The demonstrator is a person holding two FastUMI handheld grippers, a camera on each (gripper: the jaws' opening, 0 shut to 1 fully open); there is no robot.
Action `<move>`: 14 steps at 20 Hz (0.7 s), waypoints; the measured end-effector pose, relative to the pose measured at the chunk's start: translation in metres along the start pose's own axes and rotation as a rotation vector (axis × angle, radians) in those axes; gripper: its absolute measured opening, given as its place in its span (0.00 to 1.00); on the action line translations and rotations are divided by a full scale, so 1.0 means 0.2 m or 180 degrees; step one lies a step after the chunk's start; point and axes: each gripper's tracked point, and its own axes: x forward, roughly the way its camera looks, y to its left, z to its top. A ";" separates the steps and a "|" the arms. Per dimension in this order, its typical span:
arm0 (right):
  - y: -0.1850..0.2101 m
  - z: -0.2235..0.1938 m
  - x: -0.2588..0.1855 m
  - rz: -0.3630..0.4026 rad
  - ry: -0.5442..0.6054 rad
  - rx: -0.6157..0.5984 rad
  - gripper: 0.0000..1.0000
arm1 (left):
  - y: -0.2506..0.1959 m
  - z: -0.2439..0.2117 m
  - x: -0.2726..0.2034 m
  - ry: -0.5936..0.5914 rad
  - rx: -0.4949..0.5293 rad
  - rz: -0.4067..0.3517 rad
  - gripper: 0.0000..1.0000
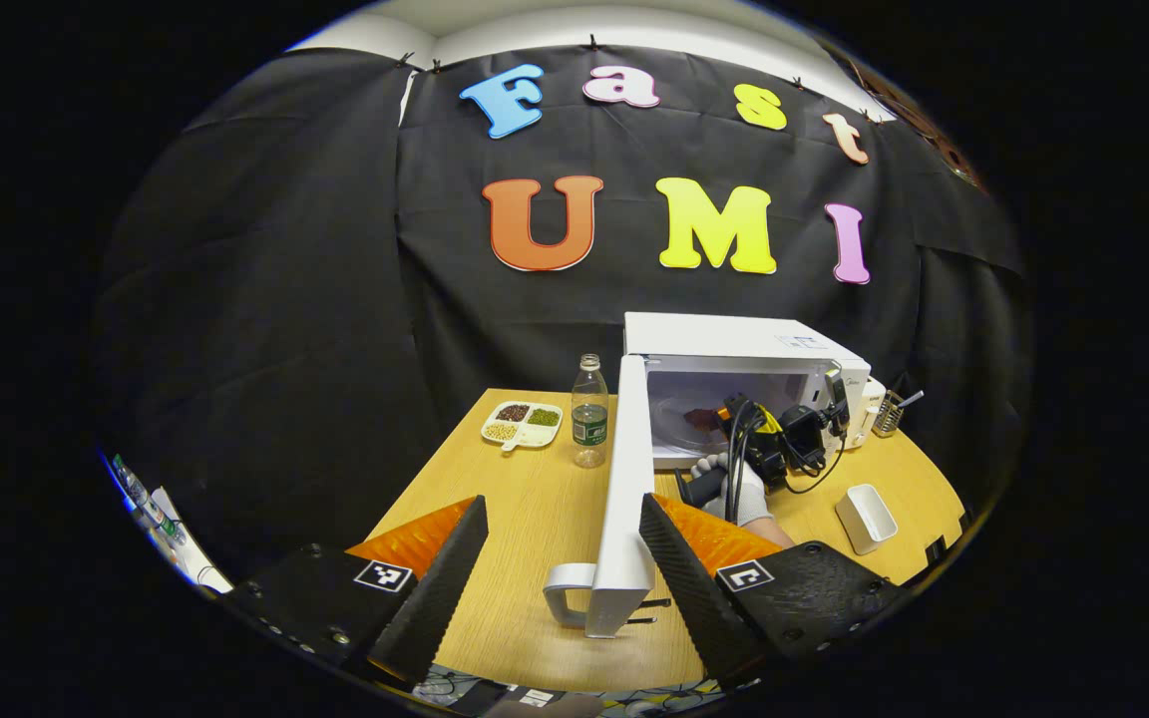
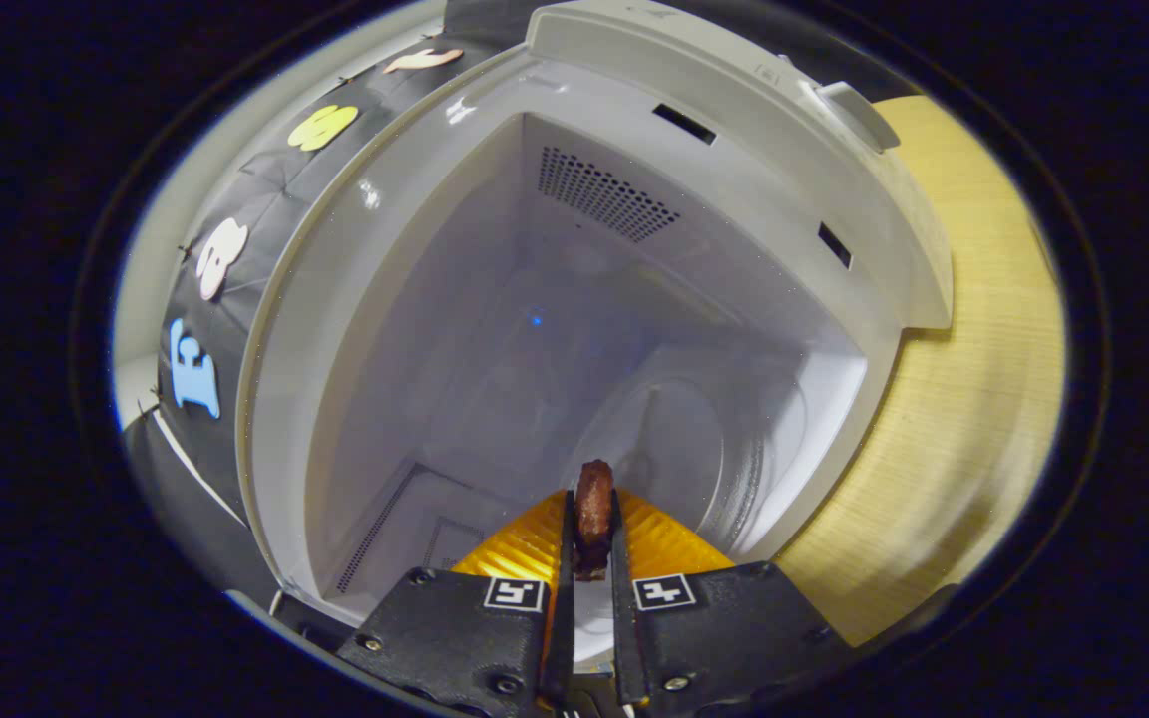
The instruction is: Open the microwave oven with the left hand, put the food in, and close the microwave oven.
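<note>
The white microwave (image 1: 744, 344) stands at the back of the wooden table (image 1: 525, 519) with its door (image 1: 626, 479) swung wide, edge-on to me. My left gripper (image 1: 563, 573) is open, its fingers on either side of the door handle (image 1: 574, 596) without touching it. In the left gripper view the right gripper (image 1: 734, 417), held by a gloved hand (image 1: 739, 489), reaches into the oven opening. In the right gripper view my right gripper (image 2: 591, 529) is shut on a brown piece of food (image 2: 593, 511), pointing into the white cavity (image 2: 574, 329) above the glass turntable (image 2: 684, 449).
A clear bottle (image 1: 589, 411) and a divided white plate of beans (image 1: 522, 424) stand left of the door. A small white box (image 1: 866, 517) lies on the table's right side, and a holder with utensils (image 1: 889, 411) sits beside the microwave.
</note>
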 end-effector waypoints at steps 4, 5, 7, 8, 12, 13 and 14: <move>-0.04 0.00 0.01 -0.0107 -0.0017 -0.0326 0.29 | -0.02 0.01 -0.03 -0.0025 0.0101 -0.0024 0.96; -0.06 0.00 0.01 -0.0155 -0.0004 -0.0387 0.29 | -0.04 0.01 -0.04 -0.0011 0.0072 -0.0052 0.95; -0.09 -0.01 0.00 -0.0239 0.0015 -0.0611 0.24 | -0.05 -0.01 -0.03 0.0020 0.0066 -0.0053 0.96; -0.08 -0.01 -0.03 -0.0229 0.0004 -0.0699 0.40 | -0.05 -0.01 -0.03 0.0020 0.0069 -0.0054 0.96; -0.10 0.07 -0.07 -0.0297 -0.0108 -0.1067 0.77 | -0.06 0.00 -0.03 0.0006 0.0059 -0.0074 0.95; -0.10 0.09 -0.08 -0.0287 -0.0114 -0.1113 0.80 | -0.06 0.00 -0.03 -0.0005 0.0053 -0.0076 0.96; -0.10 0.10 -0.09 -0.0286 -0.0115 -0.1145 0.84 | -0.07 0.01 -0.04 -0.0025 0.0043 -0.0076 0.95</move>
